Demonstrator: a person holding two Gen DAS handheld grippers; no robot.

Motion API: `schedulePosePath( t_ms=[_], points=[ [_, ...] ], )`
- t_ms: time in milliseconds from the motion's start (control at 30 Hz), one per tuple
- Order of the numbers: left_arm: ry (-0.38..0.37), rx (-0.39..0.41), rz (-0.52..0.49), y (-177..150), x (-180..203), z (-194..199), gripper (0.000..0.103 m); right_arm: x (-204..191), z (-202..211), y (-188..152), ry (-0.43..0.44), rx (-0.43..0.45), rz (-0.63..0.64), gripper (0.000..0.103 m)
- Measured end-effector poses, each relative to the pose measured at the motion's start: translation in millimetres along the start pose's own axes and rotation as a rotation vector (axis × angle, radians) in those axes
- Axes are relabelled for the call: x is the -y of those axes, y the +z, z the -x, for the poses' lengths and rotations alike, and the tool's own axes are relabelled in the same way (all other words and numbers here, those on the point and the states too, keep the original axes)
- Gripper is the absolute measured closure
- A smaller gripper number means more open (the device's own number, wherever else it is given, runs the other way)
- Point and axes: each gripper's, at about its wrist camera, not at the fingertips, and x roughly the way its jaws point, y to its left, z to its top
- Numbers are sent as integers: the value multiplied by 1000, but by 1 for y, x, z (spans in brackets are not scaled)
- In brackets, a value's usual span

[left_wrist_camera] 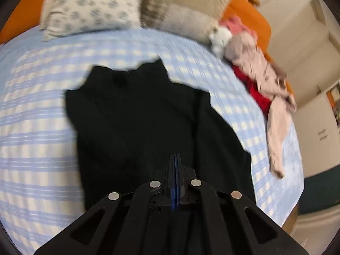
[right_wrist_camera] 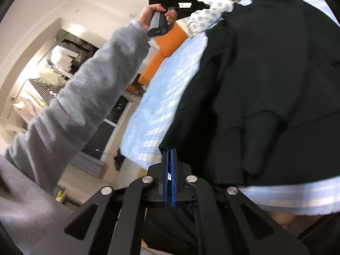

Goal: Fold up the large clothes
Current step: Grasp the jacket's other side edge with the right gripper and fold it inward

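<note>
A large black garment (left_wrist_camera: 148, 114) lies spread on a bed with a blue and white checked sheet (left_wrist_camera: 36, 127), collar toward the pillows. My left gripper (left_wrist_camera: 175, 156) is shut and empty, held above the garment's near part. In the right wrist view the garment (right_wrist_camera: 265, 85) shows partly folded with a sleeve laid across it. My right gripper (right_wrist_camera: 169, 151) is shut at the garment's lower left corner; a grip on cloth is not clear. The left gripper (right_wrist_camera: 204, 6) is raised high in the person's hand, in a grey sleeve.
Two pillows (left_wrist_camera: 91, 6) lie at the head of the bed against an orange headboard (left_wrist_camera: 250, 14). A pile of pink and red clothes (left_wrist_camera: 267, 85) and soft toys (left_wrist_camera: 221, 37) lies along the bed's right edge. Shelves with folded laundry (right_wrist_camera: 53, 74) stand left of the bed.
</note>
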Motion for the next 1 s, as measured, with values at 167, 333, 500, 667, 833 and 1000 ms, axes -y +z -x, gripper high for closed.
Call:
schedulePosePath(
  t_ms=[167,333,500,667,833,1000],
  points=[
    [23,-55,-41,-17,8,-44,97,27,11,-12,-71,-14,-53,102],
    [3,-11,-63,-33,-6,-27,66,26,25,-15,-145,-18,26,99],
    [68,65,-116,-45,-25,8,37,-27,12,9,-162,40,263,39],
    [93,64,-12,-30,-59,12,35,-37,-43,22,-222,-61,338,42],
    [70,53,185,-11,-104,-15,35,-31,-79,1,-311,-147,359,83],
    [55,57,283,14,-124,-47,46,-8,-44,6,-195,-185,249,98]
  ],
)
